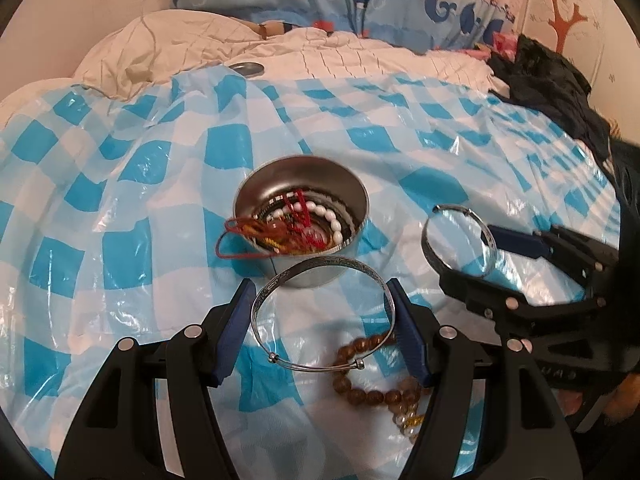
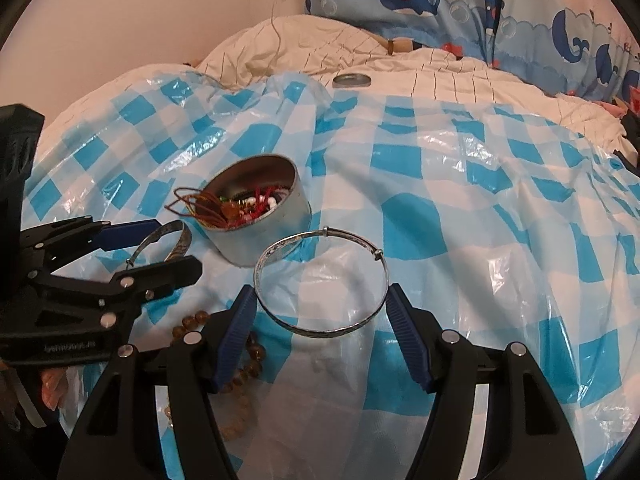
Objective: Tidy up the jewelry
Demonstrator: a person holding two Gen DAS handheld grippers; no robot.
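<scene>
Each of my grippers holds a silver bangle. In the left wrist view my left gripper (image 1: pixel 320 292) is shut on a wide silver bangle (image 1: pixel 316 366), both blue pads pressing its sides, just short of the round metal tin (image 1: pixel 360 200). My right gripper (image 1: pixel 466 256) at the right grips the other bangle (image 1: pixel 430 220). In the right wrist view the right gripper (image 2: pixel 320 292) is shut on its bangle (image 2: pixel 324 334), and the left gripper (image 2: pixel 178 246) clamps the first bangle (image 2: pixel 158 237) beside the tin (image 2: pixel 272 236). The tin holds pearls, red cords and beads.
A brown wooden bead bracelet (image 1: pixel 360 384) and pale beads lie on the blue checked plastic sheet (image 1: pixel 120 200) under the left gripper. The tin's lid (image 1: pixel 246 69) rests at the far edge on the white quilt. Dark clothing (image 1: pixel 552 88) is piled at the right. Whale-print bedding stands behind.
</scene>
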